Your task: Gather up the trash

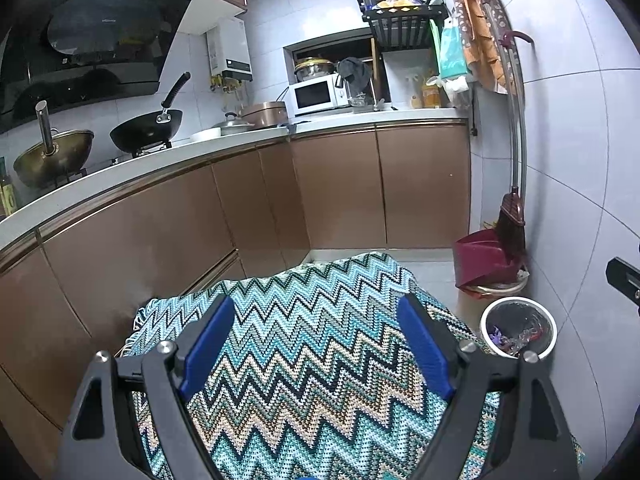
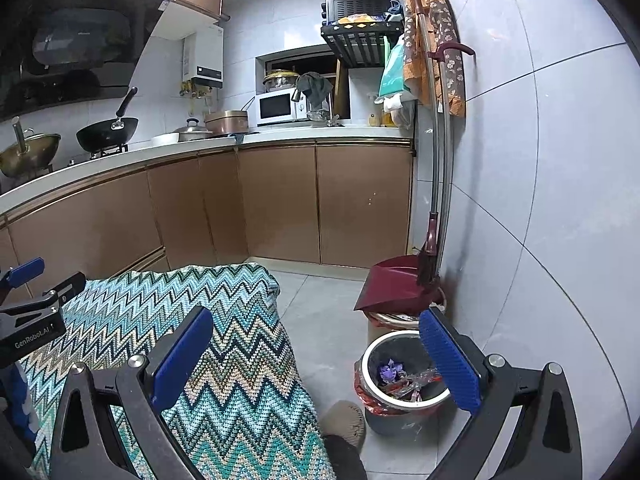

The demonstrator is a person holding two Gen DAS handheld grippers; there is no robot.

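trash bin (image 2: 404,376) | floor, between right gripper (image 2: 316,354) open fingers | wrappers inside

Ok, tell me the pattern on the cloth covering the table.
A zigzag chevron knit in teal, pale blue, black and beige; clearest in the left wrist view.

"GenRobot.AI" is read in white on the black body of the left gripper (image 2: 28,300), at left edge of right wrist view. Logo on range hood (image 1: 92,40), upper left, and markings on water heater (image 1: 232,46) are too small to be read.
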